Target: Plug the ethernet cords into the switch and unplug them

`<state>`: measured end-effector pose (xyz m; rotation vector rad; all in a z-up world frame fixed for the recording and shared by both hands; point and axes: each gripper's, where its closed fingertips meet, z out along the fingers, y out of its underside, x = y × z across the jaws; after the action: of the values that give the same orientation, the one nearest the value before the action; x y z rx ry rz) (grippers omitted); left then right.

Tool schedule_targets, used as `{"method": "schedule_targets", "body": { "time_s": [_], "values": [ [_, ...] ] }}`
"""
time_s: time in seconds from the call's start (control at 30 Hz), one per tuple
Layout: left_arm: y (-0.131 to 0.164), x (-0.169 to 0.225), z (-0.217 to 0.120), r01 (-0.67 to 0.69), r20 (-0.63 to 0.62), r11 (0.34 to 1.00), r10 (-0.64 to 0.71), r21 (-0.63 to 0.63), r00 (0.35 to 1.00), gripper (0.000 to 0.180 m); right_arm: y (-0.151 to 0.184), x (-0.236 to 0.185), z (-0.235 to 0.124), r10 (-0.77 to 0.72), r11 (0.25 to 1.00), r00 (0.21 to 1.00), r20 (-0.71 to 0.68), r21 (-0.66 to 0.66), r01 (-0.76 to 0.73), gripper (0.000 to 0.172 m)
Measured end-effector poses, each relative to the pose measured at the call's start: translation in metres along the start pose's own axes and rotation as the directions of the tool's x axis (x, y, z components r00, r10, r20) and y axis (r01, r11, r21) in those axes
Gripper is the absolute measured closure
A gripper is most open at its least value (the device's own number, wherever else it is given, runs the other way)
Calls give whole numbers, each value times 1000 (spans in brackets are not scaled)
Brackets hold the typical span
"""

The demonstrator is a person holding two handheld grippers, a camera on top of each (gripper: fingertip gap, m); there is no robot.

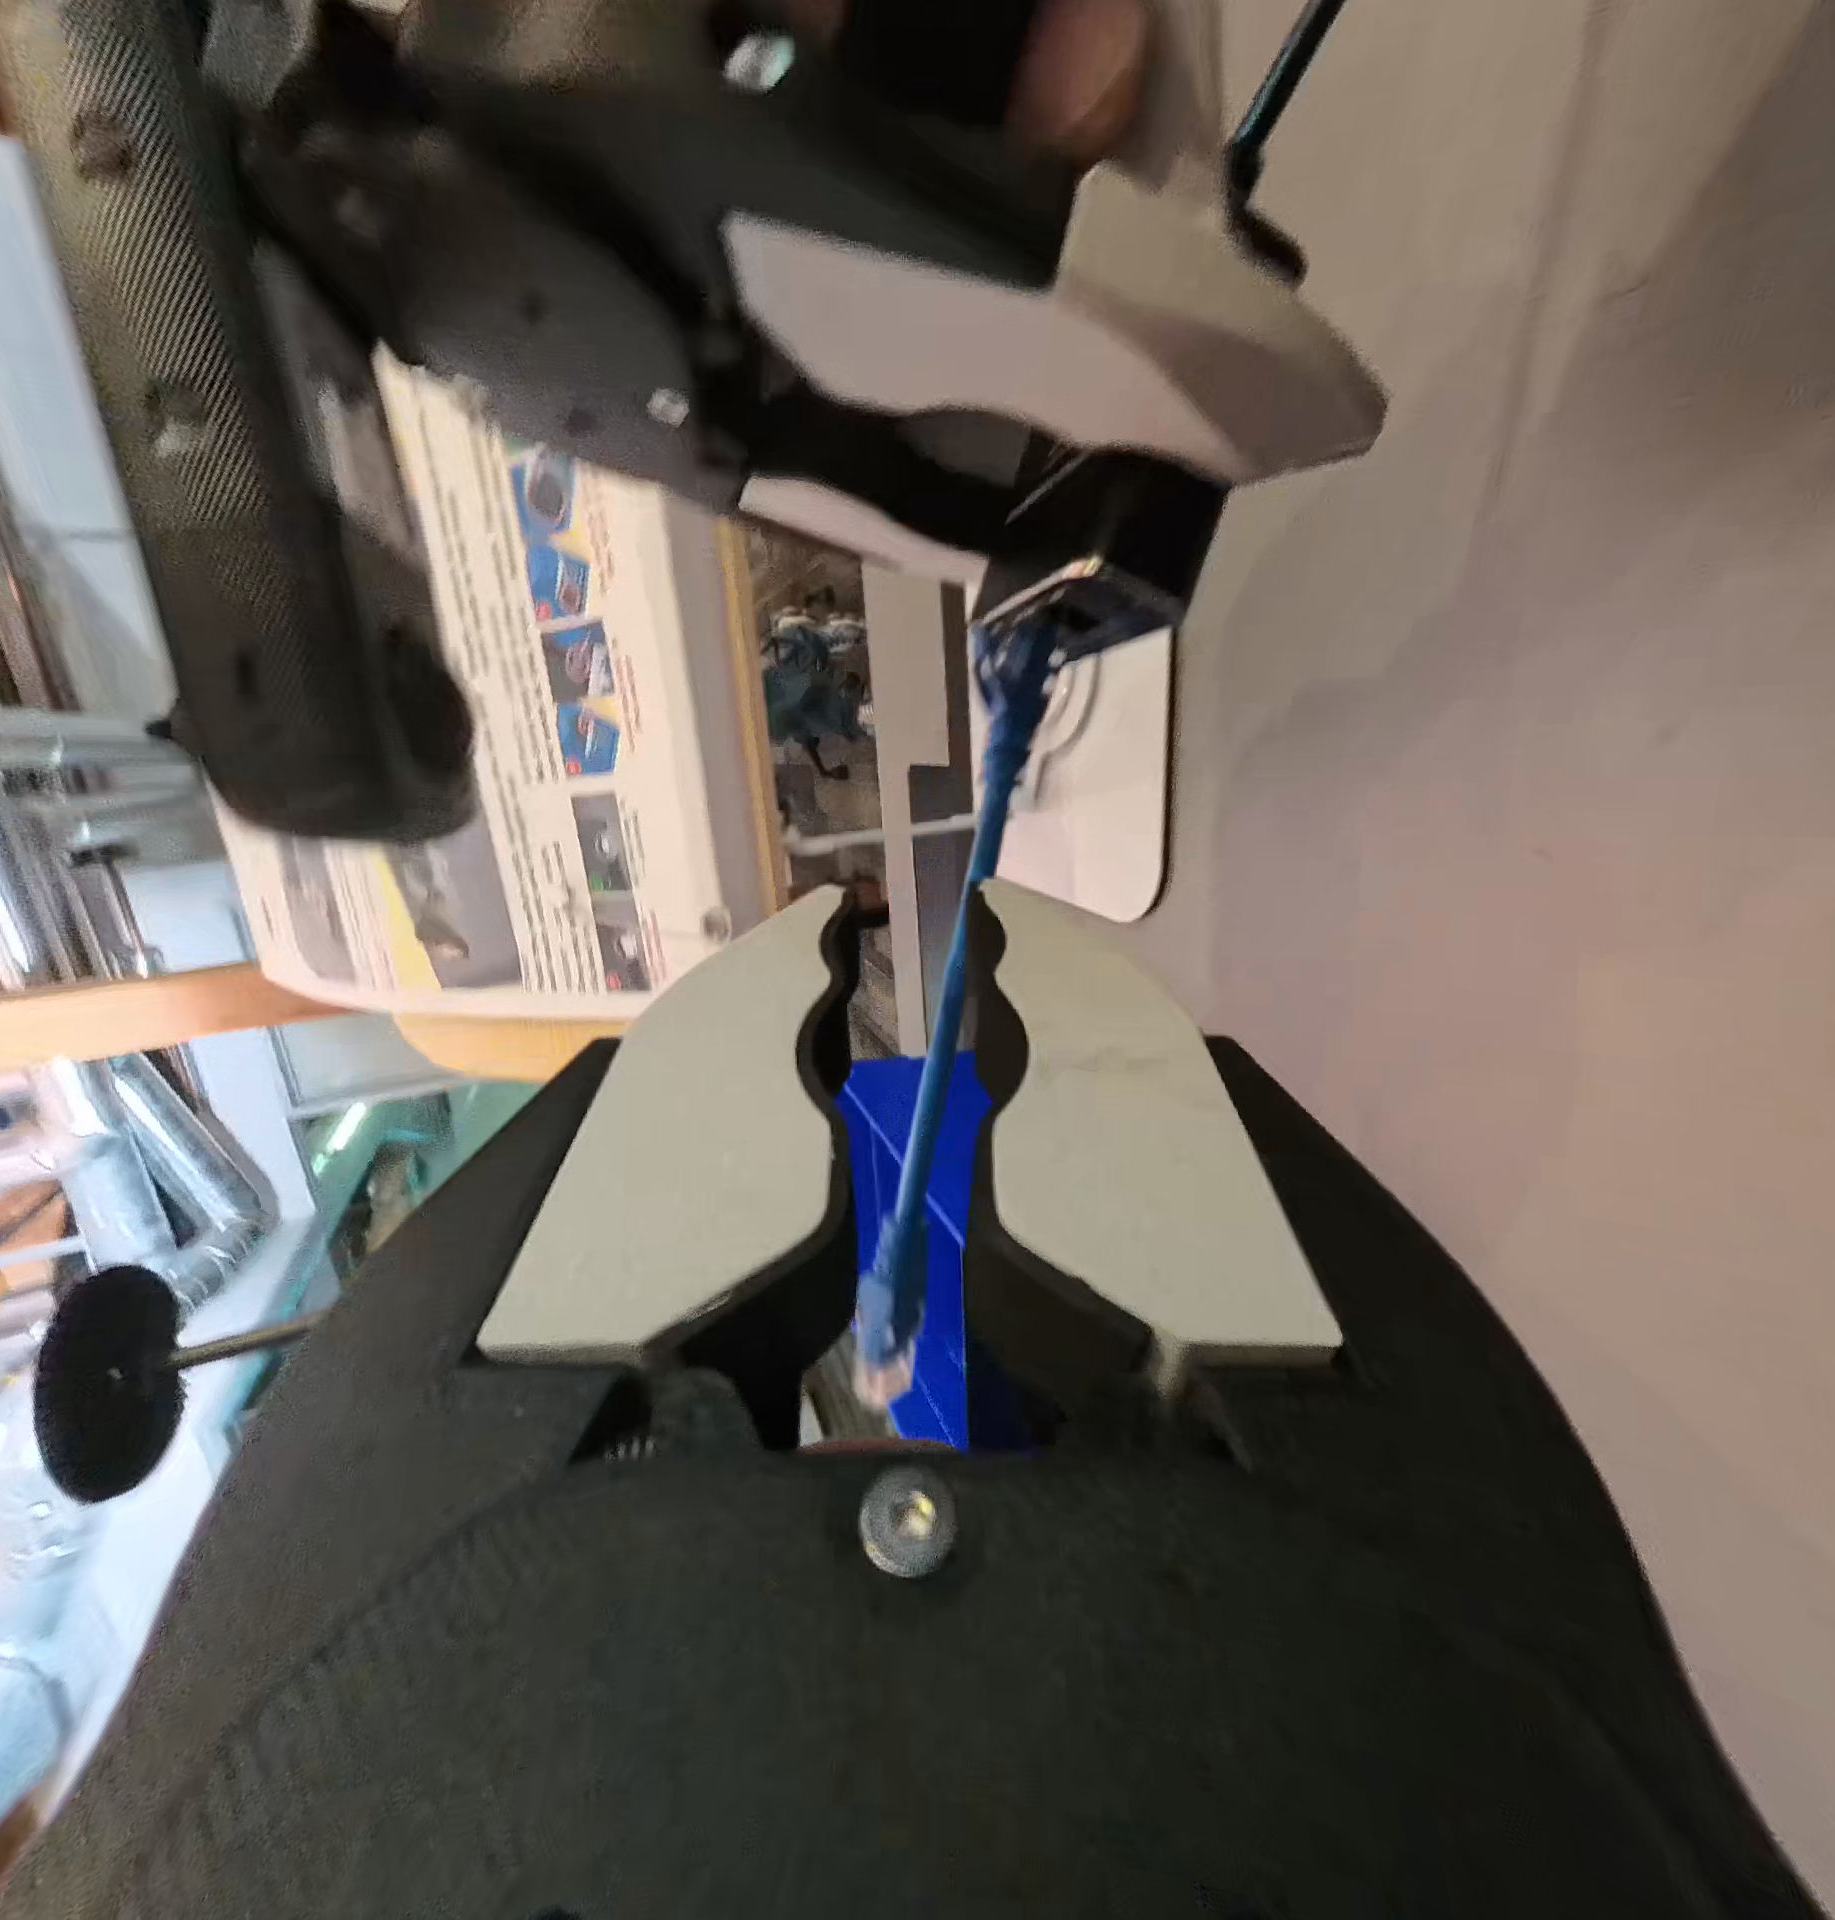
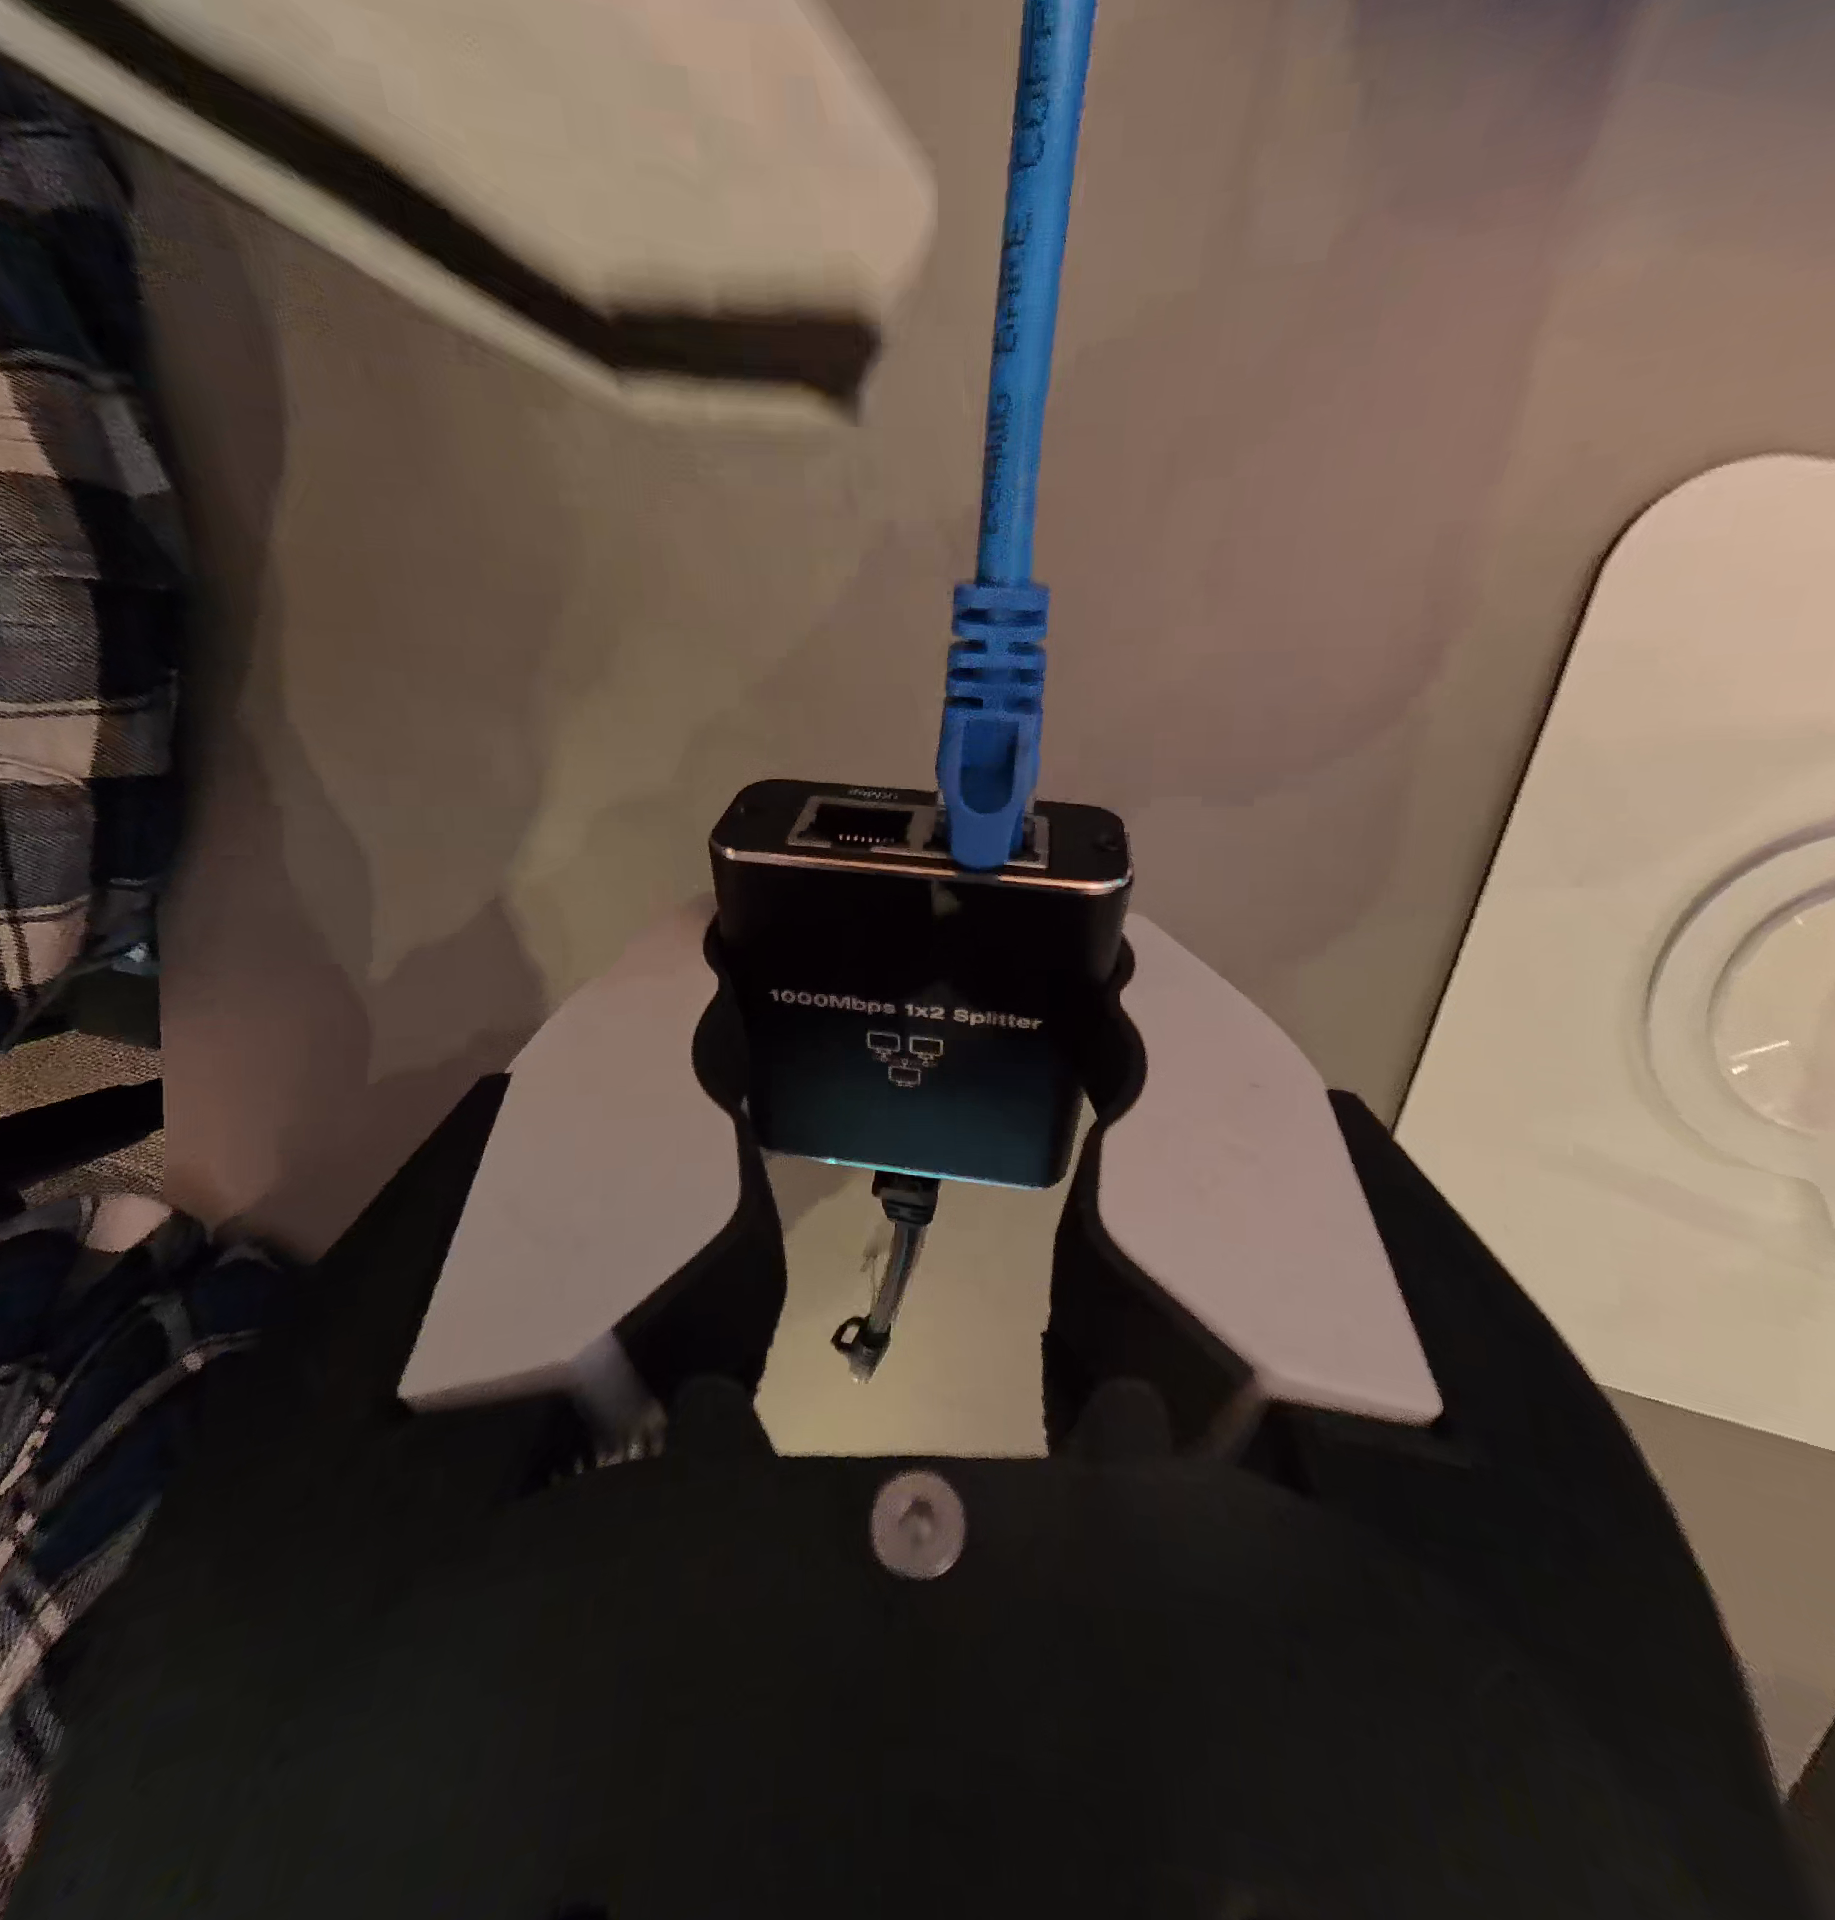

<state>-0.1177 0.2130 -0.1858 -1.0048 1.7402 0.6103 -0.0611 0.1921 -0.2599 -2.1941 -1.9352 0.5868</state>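
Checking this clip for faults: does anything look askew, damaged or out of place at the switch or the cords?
Nothing damaged. The right gripper clamps the black switch squarely; the blue cord sits straight in one port, the other port is empty. The cord's free plug dangles unclamped between the left gripper's fingers.

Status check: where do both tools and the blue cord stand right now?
Right tool clamped on black switch. Blue cord seated in its right port; left port empty. Left tool open, cord passing loosely between fingers. Nothing blocking.
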Motion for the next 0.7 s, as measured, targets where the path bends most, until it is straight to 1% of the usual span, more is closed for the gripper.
{"method": "schedule_targets", "body": {
  "time_s": [0.07, 0.17, 0.27, 0.33, 0.43, 0.5, 0.53, 0.57, 0.63, 0.7],
  "values": [
    [17, -6, -9, 47, 19, 999, -46, -17, 999, 159, -1, 0, 1, -2, 1000, 1000, 4, 2, 2, 108],
    [45, -6, -20, 114, 15, 992, -114, -50, 993, 159, -4, -1, 0, -9, 1000, 1000, 3, 14, 9, 108],
    [59, 8, -25, 226, -41, 973, -228, -47, 973, 162, -8, 1, -1, -13, 999, 1000, -6, 39, 13, 108],
    [57, 22, -25, 321, -98, 947, -321, -19, 942, 159, -13, 0, -3, -28, 998, 1000, -13, 58, 28, 108],
    [45, 43, -21, 468, -214, 884, -456, 9, 864, 157, -19, -2, -7, -46, 995, 999, -28, 84, 48, 108],
    [33, 47, -20, 559, -270, 828, -528, 48, 805, 157, -20, -2, -8, -55, 995, 998, -41, 83, 59, 108],
    [26, 46, -20, 612, -299, 787, -568, 73, 767, 156, -20, -1, -9, -60, 995, 997, -54, 77, 64, 107],
    [19, 47, -19, 671, -350, 738, -610, 77, 711, 155, -20, 0, -9, -60, 995, 996, -68, 71, 65, 108],
    [7, 49, -15, 792, -449, 608, -696, 47, 561, 147, -21, 1, -10, -68, 995, 994, -91, 63, 73, 108],
    [-2, 46, -9, 892, -526, 451, -754, 21, 393, 139, -23, 0, -12, -81, 994, 991, -111, 63, 88, 108]
  ]
}}
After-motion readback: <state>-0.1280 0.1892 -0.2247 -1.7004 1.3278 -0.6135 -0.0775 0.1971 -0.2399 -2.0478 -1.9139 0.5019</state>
